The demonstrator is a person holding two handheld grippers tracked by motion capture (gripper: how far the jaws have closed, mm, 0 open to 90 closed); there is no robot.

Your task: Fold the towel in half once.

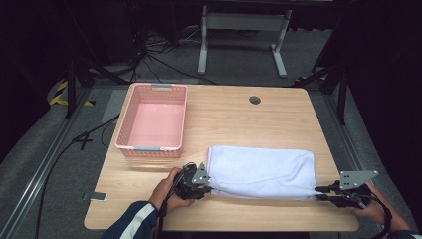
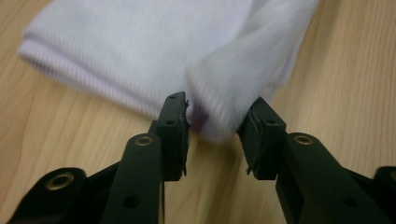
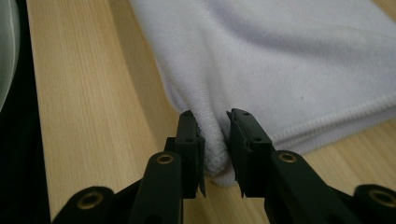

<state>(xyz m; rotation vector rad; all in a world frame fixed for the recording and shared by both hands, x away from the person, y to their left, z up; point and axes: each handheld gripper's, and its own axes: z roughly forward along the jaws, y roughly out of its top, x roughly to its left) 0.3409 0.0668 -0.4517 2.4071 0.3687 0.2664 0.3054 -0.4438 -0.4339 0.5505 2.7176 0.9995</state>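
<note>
At the left of the wooden surface (image 1: 234,119), an empty pink basket (image 1: 153,122) is sitting near the far edge, well apart from your hands. Just in front of it you are holding the left tool (image 1: 205,181) at the near left corner of a folded white towel (image 1: 261,172). In the left gripper view, that corner (image 2: 219,112) is hanging blurred between the jaws, which are standing apart; the right-hand pad does not appear to be pressing on the cloth, so the tool looks to be letting go rather than gripping.

The towel is lying flat in a long rectangle across the near middle of the surface, its ribbed hem running along the near edge. It is looking soft, light and limp: it will likely sag and unfold if lifted by one point, and it should be in no danger of breaking or slipping far. The corners, where the layers stack, are probably the best places to take hold, with both tools pinching all layers together.

At the right, you are holding the right tool (image 1: 321,193) at the near right corner. In the right gripper view, the jaws are standing narrowly parted with the folded corner (image 3: 215,140) between them; whether the pads are pressing on it I cannot tell.
</note>
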